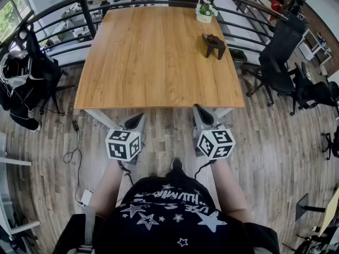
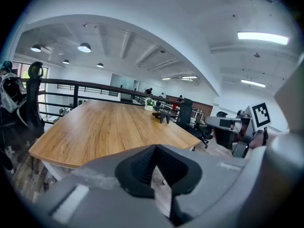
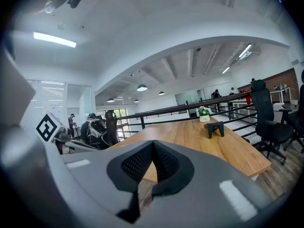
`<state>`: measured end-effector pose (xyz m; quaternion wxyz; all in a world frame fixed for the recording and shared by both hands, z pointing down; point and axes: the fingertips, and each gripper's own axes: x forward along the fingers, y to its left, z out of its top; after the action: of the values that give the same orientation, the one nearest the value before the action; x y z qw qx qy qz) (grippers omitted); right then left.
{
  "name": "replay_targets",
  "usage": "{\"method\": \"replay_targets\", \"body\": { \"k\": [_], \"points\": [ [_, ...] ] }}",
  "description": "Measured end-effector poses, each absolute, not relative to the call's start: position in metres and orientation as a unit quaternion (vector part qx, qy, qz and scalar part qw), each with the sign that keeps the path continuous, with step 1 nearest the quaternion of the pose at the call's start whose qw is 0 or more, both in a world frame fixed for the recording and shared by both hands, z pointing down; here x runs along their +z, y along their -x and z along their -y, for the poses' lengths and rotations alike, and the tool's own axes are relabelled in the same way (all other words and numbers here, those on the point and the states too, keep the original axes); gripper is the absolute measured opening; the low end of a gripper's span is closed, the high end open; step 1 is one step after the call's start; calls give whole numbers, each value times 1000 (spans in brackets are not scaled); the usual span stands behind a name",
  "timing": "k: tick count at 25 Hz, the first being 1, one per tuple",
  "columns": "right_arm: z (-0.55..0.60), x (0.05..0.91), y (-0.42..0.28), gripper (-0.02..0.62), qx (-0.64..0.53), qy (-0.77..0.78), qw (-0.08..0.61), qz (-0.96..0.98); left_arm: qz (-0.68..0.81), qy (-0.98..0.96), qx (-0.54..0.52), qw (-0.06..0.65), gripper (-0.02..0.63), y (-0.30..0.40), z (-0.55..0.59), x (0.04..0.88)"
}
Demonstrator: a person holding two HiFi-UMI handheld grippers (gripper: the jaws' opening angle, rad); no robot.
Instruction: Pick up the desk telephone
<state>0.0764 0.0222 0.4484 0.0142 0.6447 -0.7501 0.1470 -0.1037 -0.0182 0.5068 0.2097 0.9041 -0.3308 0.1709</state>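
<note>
So the desk telephone (image 1: 214, 44) is that small dark lump sitting way over on the far right part of the table (image 1: 148, 62), near the edge, with a little flower pot (image 1: 204, 14) a bit beyond it. It's well apart from both grippers. The left gripper (image 1: 139, 119) and the right gripper (image 1: 200, 111) hang just off the near edge of the table, side by side, pointing forward and slightly down.

Both sets of fingers are pressed together with nothing between them, just the wood grain showing past the tips in each gripper view, so nothing is held yet.

How it will handle is my guess, since it's too small in every view to make out buttons or a cord. It's probably hard molded plastic, stiff, not heavy, but smooth enough to slide between the pads if pinched on a sloped face. From the right gripper view it looks raised on two leg-like ends with a bar across the top. That top bar seems the natural place to clamp, squarely across its narrow width.

If the top part is a handset resting loose, it may lift off alone and leave the base behind — worth going for the body low down, or using both grippers.
</note>
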Motion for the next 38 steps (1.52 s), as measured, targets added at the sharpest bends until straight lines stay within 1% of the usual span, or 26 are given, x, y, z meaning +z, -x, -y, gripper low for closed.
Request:
{"method": "replay_targets", "body": {
  "k": [7,12,15,20,25,35,38],
  "points": [
    [-22,458,-67,-2,165,-643,20,748,332,-904,162,213,2,111,17,503],
    [-26,465,-55,-2,177,-639,22,748,328,-900,172,231,2,123,4,517],
    [-30,469,-47,-2,186,-640,16,746,327,-896,176,242,2,136,-5,523],
    [-36,474,-31,-2,195,-637,-2,746,331,-896,173,240,2,157,-5,522],
    [-42,479,-21,-2,199,-647,-3,736,326,-898,172,241,2,173,-3,527],
    [-27,494,-39,-1,209,-664,-4,718,337,-884,171,276,2,190,13,547],
    [-4,496,-50,-2,210,-662,-9,720,343,-886,165,266,2,186,35,538]
  ]
}}
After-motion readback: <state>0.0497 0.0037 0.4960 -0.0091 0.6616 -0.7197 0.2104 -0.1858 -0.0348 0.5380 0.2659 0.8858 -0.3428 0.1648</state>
